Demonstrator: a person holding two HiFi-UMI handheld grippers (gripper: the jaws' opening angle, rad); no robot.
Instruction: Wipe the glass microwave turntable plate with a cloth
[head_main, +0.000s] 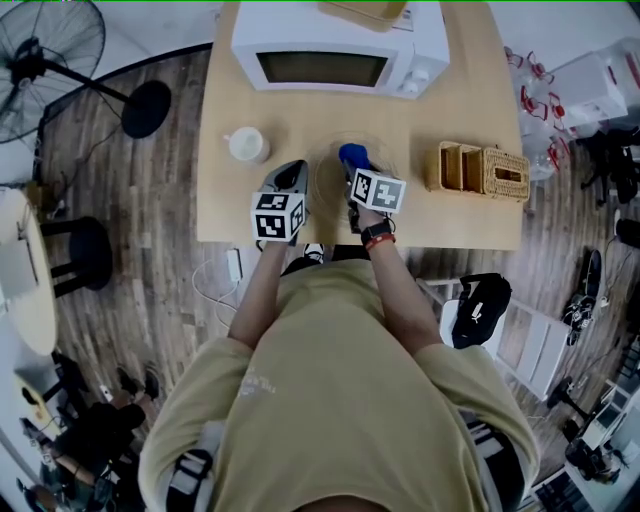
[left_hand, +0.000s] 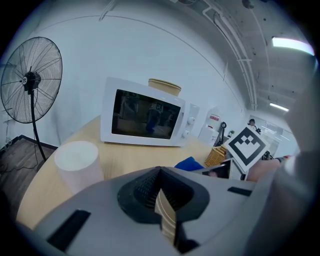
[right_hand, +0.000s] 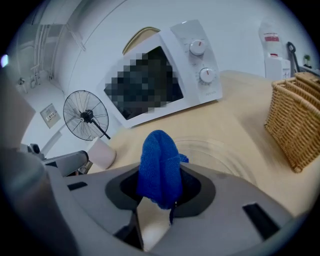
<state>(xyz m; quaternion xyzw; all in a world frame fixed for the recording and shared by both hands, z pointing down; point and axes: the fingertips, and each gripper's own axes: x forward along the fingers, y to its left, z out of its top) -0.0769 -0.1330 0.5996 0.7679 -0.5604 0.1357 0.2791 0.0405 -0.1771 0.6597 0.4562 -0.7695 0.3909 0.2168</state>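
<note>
1. Glass microwave turntable plate (right_hand: 220, 156) is lying flat on the desk (head_main: 455, 110), in front of the microwave (head_main: 330, 45) and directly ahead of the right hand-held gripper (head_main: 357, 178).
2. The blue cloth (right_hand: 159, 165) is being clamped in that gripper's jaws, bunched and protruding over the plate's near rim.
3. The left hand-held gripper (left_hand: 160, 192) is hovering just left of the plate, its jaws pressed together on nothing.
4. The right side is sitting nearer; the wipe probably calls for lowering the cloth forward onto the glass.
5. A white cup (head_main: 246, 145) and a wicker basket (head_main: 485, 170) are flanking the plate.
</note>
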